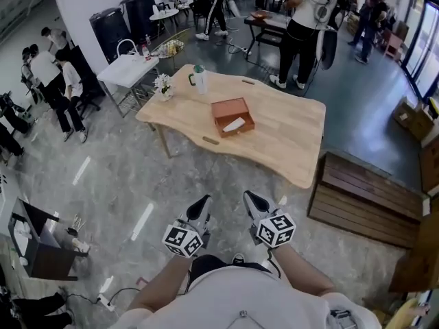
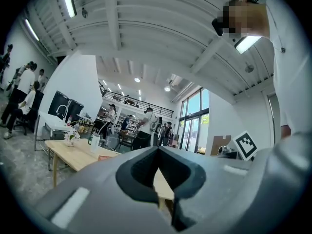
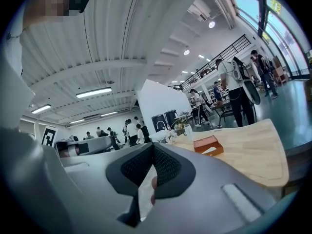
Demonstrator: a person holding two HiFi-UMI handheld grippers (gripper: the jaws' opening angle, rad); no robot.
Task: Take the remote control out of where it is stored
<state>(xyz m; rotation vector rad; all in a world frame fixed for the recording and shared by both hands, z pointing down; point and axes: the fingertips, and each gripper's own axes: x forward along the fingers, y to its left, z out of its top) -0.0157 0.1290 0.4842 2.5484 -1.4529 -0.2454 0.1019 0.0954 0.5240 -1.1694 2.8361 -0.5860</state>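
Observation:
A white remote control (image 1: 234, 124) lies inside an open orange-brown box (image 1: 232, 116) near the middle of the wooden table (image 1: 288, 136). Both grippers are held close to my body, well short of the table's near edge. My left gripper (image 1: 204, 201) and right gripper (image 1: 250, 196) point toward the table with their jaws shut and nothing held. In the right gripper view the box (image 3: 208, 145) and the remote (image 3: 210, 150) show far ahead beyond the shut jaws of the right gripper (image 3: 153, 146). The left gripper (image 2: 157, 150) faces the table's left part.
On the table's far left stand a white cup with a green lid (image 1: 199, 79) and a small flower vase (image 1: 163, 86). A slatted wooden bench (image 1: 363, 194) sits right of the table. A white side table (image 1: 127, 69), a black cart (image 1: 41, 242) and several people surround the area.

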